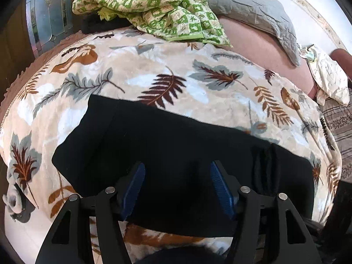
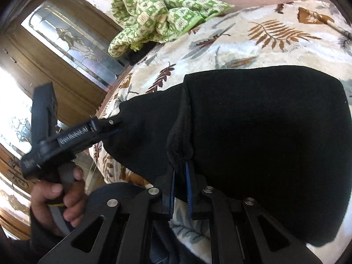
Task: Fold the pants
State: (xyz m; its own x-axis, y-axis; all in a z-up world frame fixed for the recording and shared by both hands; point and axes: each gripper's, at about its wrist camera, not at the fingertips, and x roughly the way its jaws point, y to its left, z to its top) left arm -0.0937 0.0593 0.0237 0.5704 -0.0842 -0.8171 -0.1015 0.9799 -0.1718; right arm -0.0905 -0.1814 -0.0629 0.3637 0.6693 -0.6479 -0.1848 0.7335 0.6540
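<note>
The black pants [image 1: 167, 145] lie folded on a leaf-patterned blanket [image 1: 154, 70] on the bed. In the left wrist view my left gripper [image 1: 177, 187] is open, its blue pads [image 1: 134, 189] spread just over the near edge of the pants. In the right wrist view the pants [image 2: 264, 136] fill the middle and right. My right gripper [image 2: 180, 187] is shut on a folded edge of the pants near their front. The left gripper [image 2: 114, 129] also shows there at the left, held by a hand, its tips at the pants' left corner.
A green checked quilt [image 1: 158, 6] and a grey pillow [image 1: 253, 8] lie at the far side of the bed. A pale crumpled cloth [image 1: 327, 79] sits far right. A wooden door with glass [image 2: 66, 44] stands left of the bed.
</note>
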